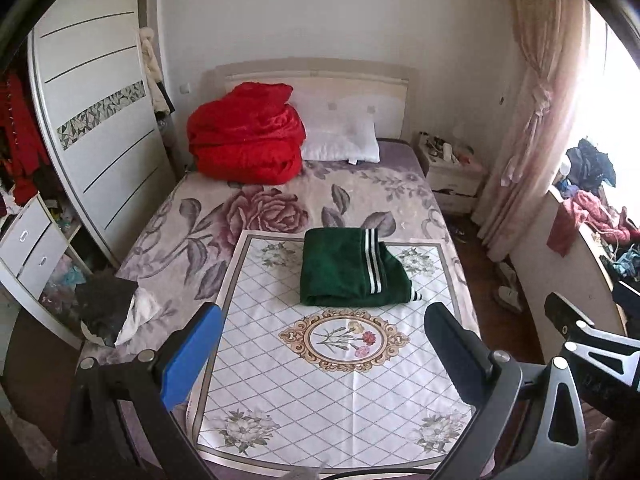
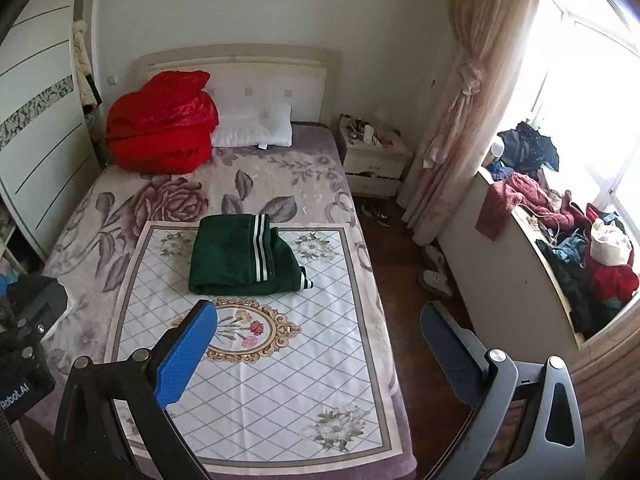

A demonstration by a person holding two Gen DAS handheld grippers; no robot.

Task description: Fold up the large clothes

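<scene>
though both tools (image 1: 324, 316) (image 2: 320, 316) agape — green garment (image 1: 352, 268) folded on mat (image 1: 280, 380)

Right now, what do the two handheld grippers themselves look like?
Both look alike: the left gripper and right gripper each have black metal linkage arms with silver pivot bolts and two flat fingers faced with blue textured pads. Partial white lettering marks the left gripper's black body.
</scene>
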